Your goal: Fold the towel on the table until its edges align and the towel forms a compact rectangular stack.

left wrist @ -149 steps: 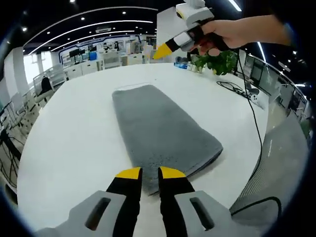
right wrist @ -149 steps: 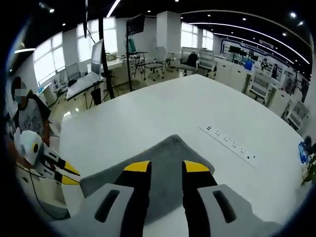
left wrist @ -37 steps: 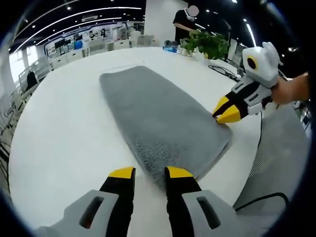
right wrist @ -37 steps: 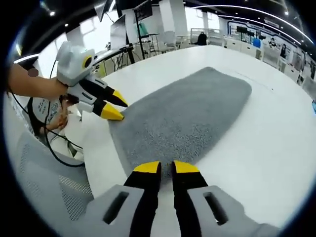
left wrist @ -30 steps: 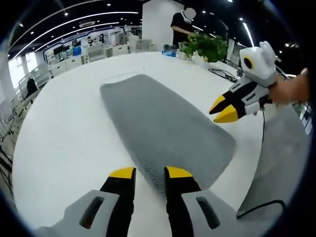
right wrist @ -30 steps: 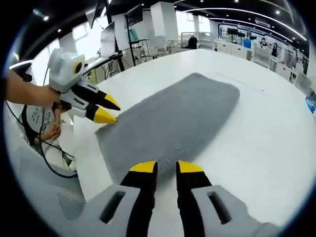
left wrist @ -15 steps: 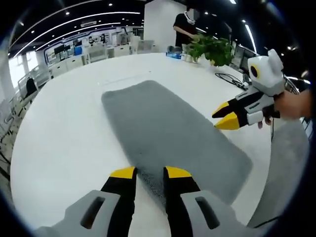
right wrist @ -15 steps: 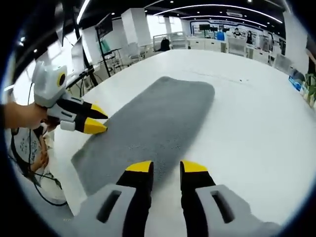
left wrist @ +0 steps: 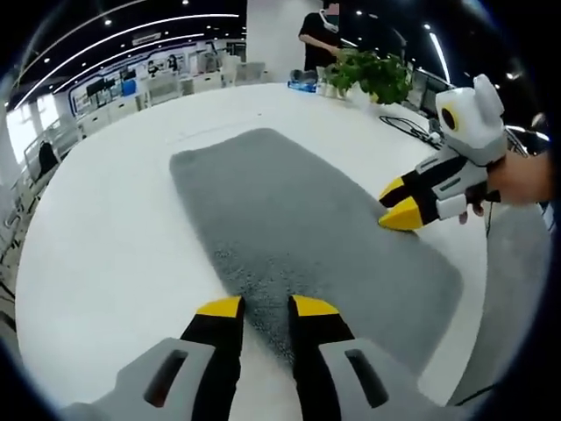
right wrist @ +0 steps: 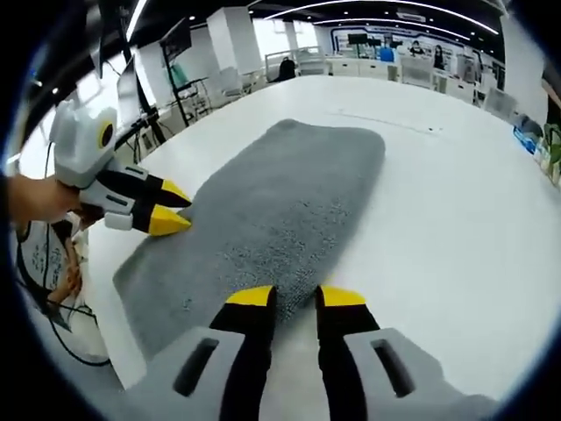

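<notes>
A grey towel (left wrist: 298,210) lies flat and lengthwise on the white round table (left wrist: 105,219). My left gripper (left wrist: 266,307) is open, and the towel's near long edge runs between its yellow-tipped jaws. The right gripper (left wrist: 399,202), held in a hand, hovers over the towel's opposite long edge. In the right gripper view the same towel (right wrist: 289,193) stretches away from me. My right gripper (right wrist: 296,298) is open, its jaws astride the towel's edge. The left gripper (right wrist: 171,209) sits at the far edge, jaws slightly apart.
A potted plant (left wrist: 372,74) and a black cable (left wrist: 408,132) sit at the table's far side, where a person (left wrist: 320,35) stands. The table's edge curves close past the towel's near corner (left wrist: 443,303). Bare white tabletop (right wrist: 456,202) spreads right of the towel.
Both grippers have come closer to the towel's long edges, and each jaw pair has opened a little wider around its edge. The towel still lies flat.
</notes>
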